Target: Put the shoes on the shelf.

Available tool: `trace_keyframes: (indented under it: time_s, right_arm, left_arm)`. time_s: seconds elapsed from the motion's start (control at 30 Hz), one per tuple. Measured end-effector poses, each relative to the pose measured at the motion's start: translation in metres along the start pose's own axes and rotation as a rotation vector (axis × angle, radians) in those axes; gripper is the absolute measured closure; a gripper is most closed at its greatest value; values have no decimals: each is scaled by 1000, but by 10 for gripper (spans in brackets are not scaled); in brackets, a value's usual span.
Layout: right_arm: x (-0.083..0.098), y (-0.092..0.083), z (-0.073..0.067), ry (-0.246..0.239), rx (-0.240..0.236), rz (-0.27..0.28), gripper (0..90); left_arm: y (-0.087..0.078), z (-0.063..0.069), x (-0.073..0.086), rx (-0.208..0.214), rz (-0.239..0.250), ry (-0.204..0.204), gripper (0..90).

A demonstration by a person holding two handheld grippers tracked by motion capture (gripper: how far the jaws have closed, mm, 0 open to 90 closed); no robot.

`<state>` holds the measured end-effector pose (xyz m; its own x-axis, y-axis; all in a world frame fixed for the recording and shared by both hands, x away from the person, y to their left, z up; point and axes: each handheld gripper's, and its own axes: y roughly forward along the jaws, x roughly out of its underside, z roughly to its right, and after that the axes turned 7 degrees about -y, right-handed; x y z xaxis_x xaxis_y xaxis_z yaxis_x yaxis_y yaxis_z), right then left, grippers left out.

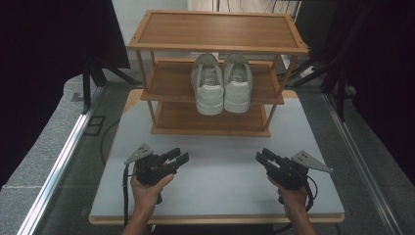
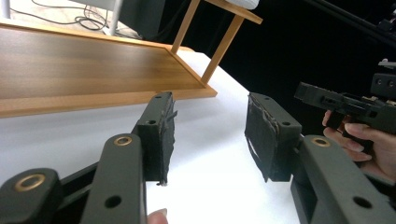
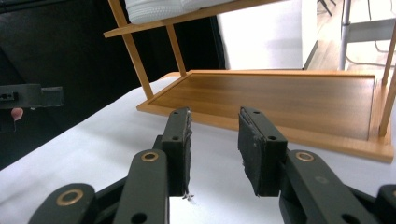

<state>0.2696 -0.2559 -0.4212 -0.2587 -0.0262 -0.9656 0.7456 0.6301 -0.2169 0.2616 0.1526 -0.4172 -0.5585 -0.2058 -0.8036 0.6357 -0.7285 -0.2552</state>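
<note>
We see a three-tier wooden shoe rack [image 1: 215,46] at the far half of the white bench [image 1: 220,181], with a pair of white sneakers [image 1: 221,83] side by side on its middle shelf, heels toward us; top and bottom shelves are bare. We hold the left gripper [image 1: 177,156] low over the bench at front left, its fingers [image 2: 159,135] spread well apart with nothing between them, aimed toward the rack's bottom shelf [image 2: 84,70]. The right gripper [image 1: 263,156] sits at front right, also just above the bench, fingers [image 3: 180,149] parted by a moderate gap, holding nothing. In the right gripper view the bottom shelf [image 3: 280,100] lies close ahead, and the sneakers' soles [image 3: 159,9] show above on the middle shelf. Both grippers are well apart from each other and from the sneakers.
</note>
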Motion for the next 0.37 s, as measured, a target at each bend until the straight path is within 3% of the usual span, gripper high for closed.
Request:
trace_keyframes:
  time_s: [0.1,0.23,0.37]
  right_arm:
    - [1,-1,-1,-6,-3,3,611]
    - [4,-4,-4,-55,1,5,522]
    - [6,-5,0,-61,8,-13,468]
  left_arm:
    - [-1,-1,-1,10,11,-17,520]
    - [-2,1,-3,13,22,-21,508]
    - [0,-2,-4,4,18,-36,487]
